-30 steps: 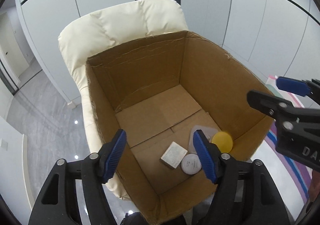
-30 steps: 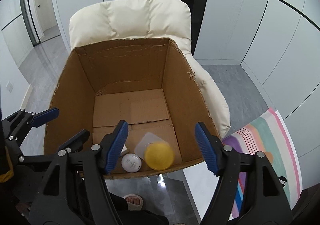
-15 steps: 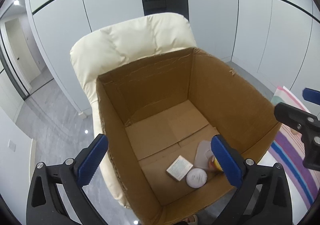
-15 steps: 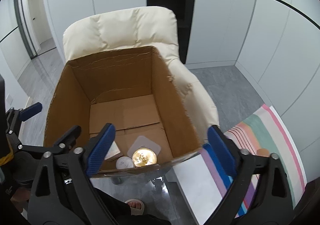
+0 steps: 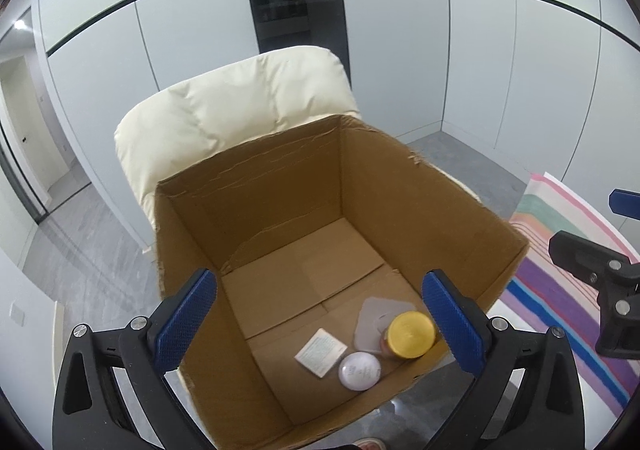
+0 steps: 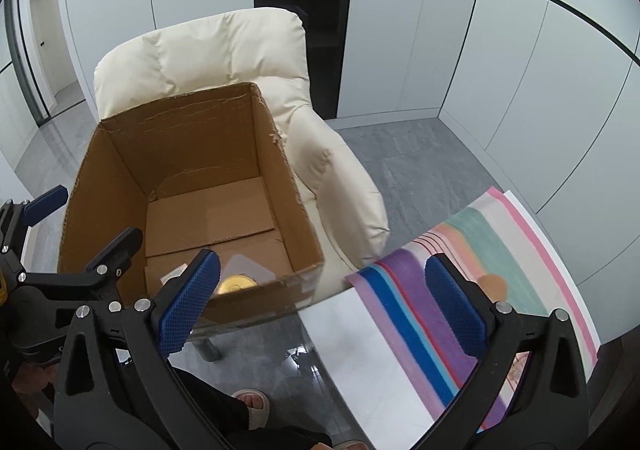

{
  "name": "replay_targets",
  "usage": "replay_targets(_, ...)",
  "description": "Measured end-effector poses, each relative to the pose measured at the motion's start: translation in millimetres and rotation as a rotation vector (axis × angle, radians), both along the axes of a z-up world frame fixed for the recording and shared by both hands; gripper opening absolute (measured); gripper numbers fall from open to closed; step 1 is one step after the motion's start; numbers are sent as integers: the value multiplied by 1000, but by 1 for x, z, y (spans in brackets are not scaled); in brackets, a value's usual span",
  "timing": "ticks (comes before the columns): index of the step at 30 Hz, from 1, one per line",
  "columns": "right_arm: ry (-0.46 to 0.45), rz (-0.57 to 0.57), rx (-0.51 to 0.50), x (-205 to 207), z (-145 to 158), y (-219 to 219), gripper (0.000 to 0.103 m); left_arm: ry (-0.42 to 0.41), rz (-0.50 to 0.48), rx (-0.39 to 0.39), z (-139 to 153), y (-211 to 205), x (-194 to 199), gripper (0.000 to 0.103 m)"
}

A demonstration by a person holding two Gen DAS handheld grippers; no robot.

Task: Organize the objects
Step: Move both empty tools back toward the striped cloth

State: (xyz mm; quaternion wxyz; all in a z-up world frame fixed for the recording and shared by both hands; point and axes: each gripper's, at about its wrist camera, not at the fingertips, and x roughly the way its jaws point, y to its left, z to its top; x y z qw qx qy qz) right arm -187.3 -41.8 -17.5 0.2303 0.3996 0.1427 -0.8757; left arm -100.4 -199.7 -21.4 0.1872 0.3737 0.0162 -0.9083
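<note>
An open cardboard box (image 5: 420, 210) sits on a cream armchair. On its floor near the front lie a gold-lidded jar (image 5: 411, 334), a white round jar (image 5: 359, 371), a small white packet (image 5: 321, 351) and a grey flat pouch (image 5: 376, 316). My left gripper (image 5: 320, 322) is open and empty above the box's near edge. My right gripper (image 6: 326, 304) is open and empty, right of the box (image 6: 280, 186), over the glass table edge. The gold lid (image 6: 236, 284) shows in the right wrist view.
The cream armchair (image 6: 200, 50) stands behind and beside the box. A striped colourful sheet (image 6: 480, 270) lies on the glass table (image 6: 340, 350) at right. Grey floor and white wall panels surround. A person's sandalled foot (image 6: 250, 400) shows below the glass.
Both grippers opened wide and pulled back and up from the box. The gold-lidded jar, held by the right gripper a second ago, now lies on the box floor. The right gripper swung right.
</note>
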Motion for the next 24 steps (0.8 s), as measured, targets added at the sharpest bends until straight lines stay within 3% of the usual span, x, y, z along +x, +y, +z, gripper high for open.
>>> replay_targets(10, 2, -58, -17, -3, 5, 36, 103, 18, -65, 47, -7, 28, -9, 103)
replay_targets(24, 13, -173, -43, -4, 11, 104, 103, 11, -172, 37, -6, 88, -28, 103)
